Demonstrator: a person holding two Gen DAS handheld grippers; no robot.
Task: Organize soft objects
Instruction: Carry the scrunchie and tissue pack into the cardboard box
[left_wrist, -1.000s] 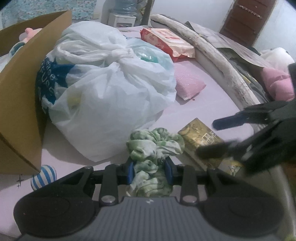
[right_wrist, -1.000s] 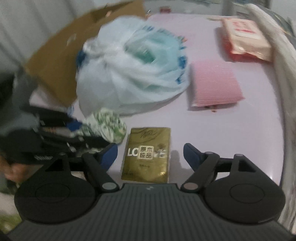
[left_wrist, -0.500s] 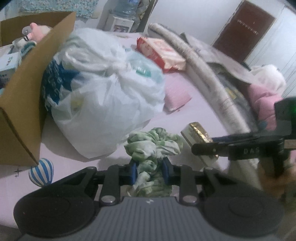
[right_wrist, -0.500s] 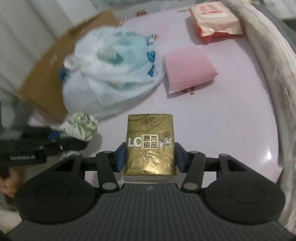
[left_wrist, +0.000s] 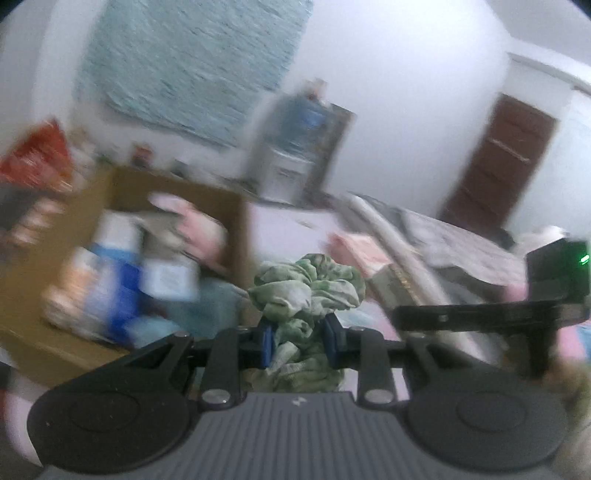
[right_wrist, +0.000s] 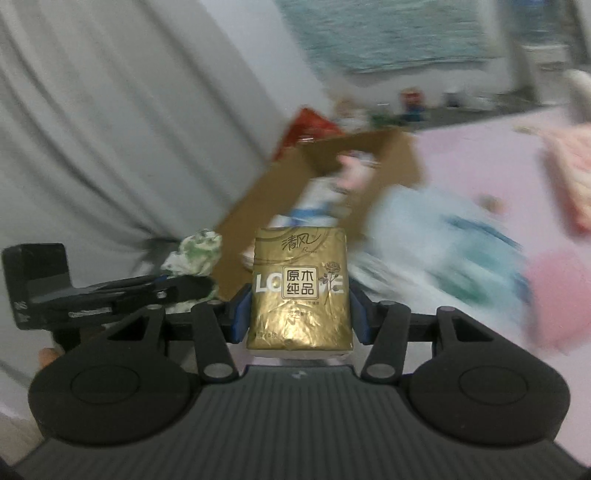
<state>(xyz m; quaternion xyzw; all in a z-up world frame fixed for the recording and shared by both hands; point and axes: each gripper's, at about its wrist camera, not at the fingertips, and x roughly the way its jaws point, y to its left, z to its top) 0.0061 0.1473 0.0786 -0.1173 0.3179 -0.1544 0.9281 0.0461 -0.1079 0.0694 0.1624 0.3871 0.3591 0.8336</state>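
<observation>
While the left wrist view is blurred, its left claw (left_wrist: 298, 339) is clamped tight on a crumpled green-and-white scrunchie (left_wrist: 306, 291), raised near the open cardboard box (left_wrist: 236, 229); the right claw (left_wrist: 436, 317) juts in sideways. From the right wrist, the right claw (right_wrist: 298, 314) squeezes a glossy gold tissue pack (right_wrist: 300, 291), rectangular, crinkled foil, held upright before the box.

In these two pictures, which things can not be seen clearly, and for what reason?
- Items inside the brown cardboard box: both views, motion blur; only pink, white and blue shapes.
- Green-and-white crumpled cloth in the left gripper: left wrist view, its lower end is hidden behind the gripper body.
- Gold foil tissue pack in the right gripper: right wrist view, small print too small to read.
</observation>
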